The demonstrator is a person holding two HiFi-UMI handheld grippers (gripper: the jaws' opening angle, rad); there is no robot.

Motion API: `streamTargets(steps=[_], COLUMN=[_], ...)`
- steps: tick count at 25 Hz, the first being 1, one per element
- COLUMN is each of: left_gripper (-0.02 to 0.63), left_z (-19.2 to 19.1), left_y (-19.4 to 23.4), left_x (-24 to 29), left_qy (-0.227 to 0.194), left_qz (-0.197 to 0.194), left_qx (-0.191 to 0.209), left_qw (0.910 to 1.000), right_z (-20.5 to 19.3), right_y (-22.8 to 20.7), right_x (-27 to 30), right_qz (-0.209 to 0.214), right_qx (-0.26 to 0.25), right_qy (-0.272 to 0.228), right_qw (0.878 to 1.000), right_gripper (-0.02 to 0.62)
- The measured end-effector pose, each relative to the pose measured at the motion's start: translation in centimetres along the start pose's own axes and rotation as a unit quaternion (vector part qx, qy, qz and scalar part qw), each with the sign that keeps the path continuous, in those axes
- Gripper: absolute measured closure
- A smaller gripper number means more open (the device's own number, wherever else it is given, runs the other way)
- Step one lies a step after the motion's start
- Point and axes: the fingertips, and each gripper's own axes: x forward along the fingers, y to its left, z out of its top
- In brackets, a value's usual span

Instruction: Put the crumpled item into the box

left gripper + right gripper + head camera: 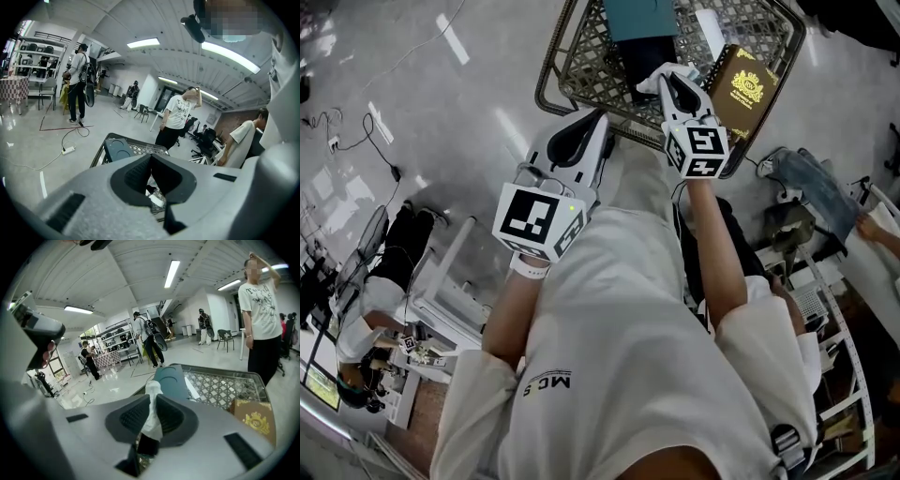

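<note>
A glossy grey floor point(441, 112) fills the left of the head view, with a thin cable point(370, 131) trailing across it. The left gripper point(596, 120) hangs just short of the near rim of a wire basket point(581, 66). Its jaws are closed on each other with nothing between them; only lattice shows through the slit behind the pads. A teal tray point(639, 17) with round hollows lies in the basket.

Further right, the right gripper point(667, 77) is over the basket, clamped tight on the crumpled white tissue point(153, 401) — a tuft of it pokes up past the tips. The brown box point(748, 86), gold crest on its face, sits at the basket's near right corner, beside that gripper and apart from the tissue.

The room is an open workshop with a pale ribbed ceiling point(154, 23), strip lights point(143, 43) and shelves point(33, 51) at the far wall. A person in a printed white T-shirt point(178, 115) stands behind the basket.
</note>
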Motion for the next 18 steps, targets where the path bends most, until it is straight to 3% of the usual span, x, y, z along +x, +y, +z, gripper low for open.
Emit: streamTargets(steps=[7,18], left_gripper=[0.581,0.581], left_z=[-0.7,-1.3], left_y=[0.5,0.5], left_x=[0.1,-0.2], left_qy=[0.009,0.013], left_qz=[0.003,0.005], left_qx=[0.004,0.0], left_qw=[0.9999,0.9999], right_z=[-5.2,-11.1], right_y=[-0.9,-2.4], right_x=[3.7,6.7], right_qz=[0.006,-0.004], right_qx=[0.029,0.019], right_qy=[0.049,0.131], right_qw=[0.998,0.991], right_gripper=[0.538,0.538])
